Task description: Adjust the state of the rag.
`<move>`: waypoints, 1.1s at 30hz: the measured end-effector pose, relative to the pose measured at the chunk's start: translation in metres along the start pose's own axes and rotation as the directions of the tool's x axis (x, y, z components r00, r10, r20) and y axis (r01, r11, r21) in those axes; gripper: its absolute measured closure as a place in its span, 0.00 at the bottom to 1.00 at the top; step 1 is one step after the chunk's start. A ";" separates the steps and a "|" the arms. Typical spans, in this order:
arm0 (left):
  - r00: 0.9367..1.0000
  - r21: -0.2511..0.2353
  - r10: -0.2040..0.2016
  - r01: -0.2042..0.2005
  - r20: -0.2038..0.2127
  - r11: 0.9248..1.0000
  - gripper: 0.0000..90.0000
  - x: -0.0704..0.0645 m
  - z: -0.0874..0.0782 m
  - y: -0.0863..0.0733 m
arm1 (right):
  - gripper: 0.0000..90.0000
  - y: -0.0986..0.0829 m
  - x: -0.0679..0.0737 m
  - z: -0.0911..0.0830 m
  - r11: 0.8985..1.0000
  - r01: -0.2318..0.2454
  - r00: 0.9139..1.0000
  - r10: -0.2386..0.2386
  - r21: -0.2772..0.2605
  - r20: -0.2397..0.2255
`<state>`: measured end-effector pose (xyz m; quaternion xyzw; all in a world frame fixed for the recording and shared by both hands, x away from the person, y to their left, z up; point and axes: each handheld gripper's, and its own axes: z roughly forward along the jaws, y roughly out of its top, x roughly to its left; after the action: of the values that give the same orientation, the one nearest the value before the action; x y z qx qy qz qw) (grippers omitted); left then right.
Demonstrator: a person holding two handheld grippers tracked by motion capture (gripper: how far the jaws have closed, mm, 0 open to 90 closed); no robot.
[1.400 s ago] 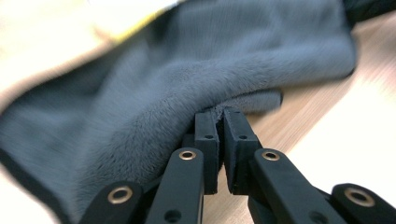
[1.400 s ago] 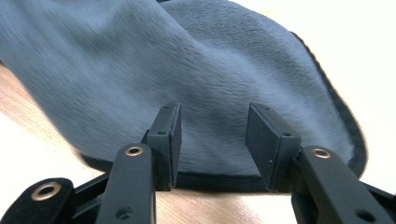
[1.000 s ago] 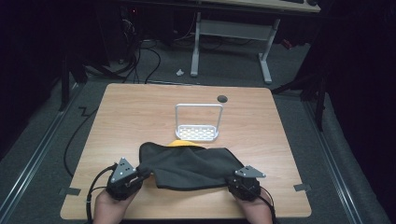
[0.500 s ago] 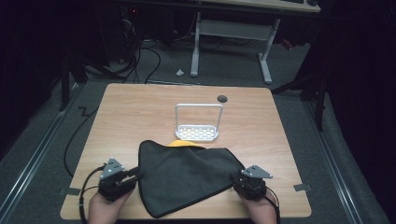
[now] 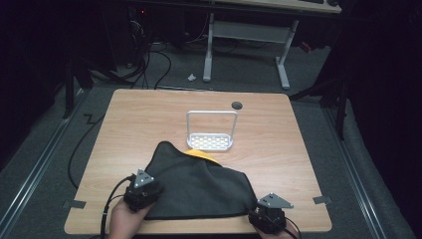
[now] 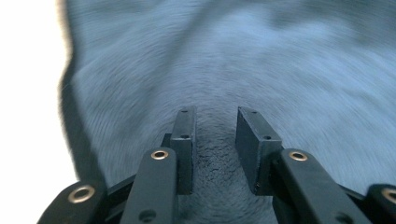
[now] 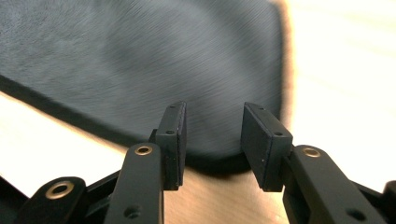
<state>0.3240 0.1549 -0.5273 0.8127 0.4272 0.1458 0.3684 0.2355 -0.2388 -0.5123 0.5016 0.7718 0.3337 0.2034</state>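
Since the dark grey cloth lies slack and rumpled on the near half of the wooden table, I judge it light, soft and limp, with a napped face that should give my pads some grip; nothing about it looks fragile. It will sag wherever I don't hold it, so the corners and hem are the places to pinch. My left gripper sits over the cloth's near-left part, jaws a little apart with fabric bunched between them (not clamped, as far as I can see). My right gripper is likewise partly open, astride the rounded near-right corner, with bare table beneath.

In the high view the cloth's long axis runs roughly left to right along the near edge, between my two grippers, while a peak at its far-left side points away toward the white wire rack. An orange thing peeks out from under the far edge; what it is, I can't tell.
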 end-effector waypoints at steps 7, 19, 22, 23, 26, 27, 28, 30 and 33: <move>0.999 -0.022 -0.016 0.017 0.051 1.000 0.70 -0.009 -0.015 -0.001 | 0.68 0.045 -0.004 0.023 0.998 0.012 1.000 -0.012 -0.055 -0.004; 0.988 0.022 0.051 -0.054 0.149 0.998 0.71 -0.039 -0.007 -0.008 | 0.77 0.113 0.016 0.099 0.995 0.090 0.996 -0.089 -0.038 0.026; 0.990 0.023 0.041 -0.044 0.134 0.999 0.73 -0.029 -0.010 -0.011 | 0.77 0.099 0.018 0.097 0.997 0.075 0.997 -0.076 -0.022 -0.017; 0.990 0.023 0.041 -0.044 0.134 0.999 0.73 -0.029 -0.010 -0.011 | 0.77 0.099 0.018 0.097 0.997 0.075 0.997 -0.076 -0.022 -0.017; 0.993 0.045 0.034 -0.039 0.114 0.998 0.73 -0.014 -0.019 -0.015 | 0.75 0.083 0.035 0.082 0.994 0.104 0.993 -0.105 -0.018 -0.061; 0.993 0.045 0.034 -0.039 0.114 0.998 0.73 -0.014 -0.019 -0.015 | 0.75 0.083 0.035 0.082 0.994 0.104 0.993 -0.105 -0.018 -0.061; 0.994 0.040 0.033 -0.038 0.102 0.999 0.73 -0.010 -0.022 -0.017 | 0.75 0.079 0.040 0.078 0.994 0.104 0.992 -0.105 -0.015 -0.072; 0.994 -0.007 -0.011 0.012 0.106 1.000 0.73 -0.002 -0.026 -0.027 | 0.75 0.070 0.055 0.072 0.991 0.131 0.986 -0.133 -0.027 -0.099; 0.992 -0.006 -0.036 0.037 0.122 0.999 0.74 0.001 -0.026 -0.027 | 0.74 0.067 0.063 0.071 0.990 0.138 0.984 -0.140 -0.031 -0.106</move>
<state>0.2944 0.1779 -0.5292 0.8105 0.4181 0.0907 0.4000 0.2983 -0.1406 -0.5117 0.4253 0.8107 0.3545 0.1902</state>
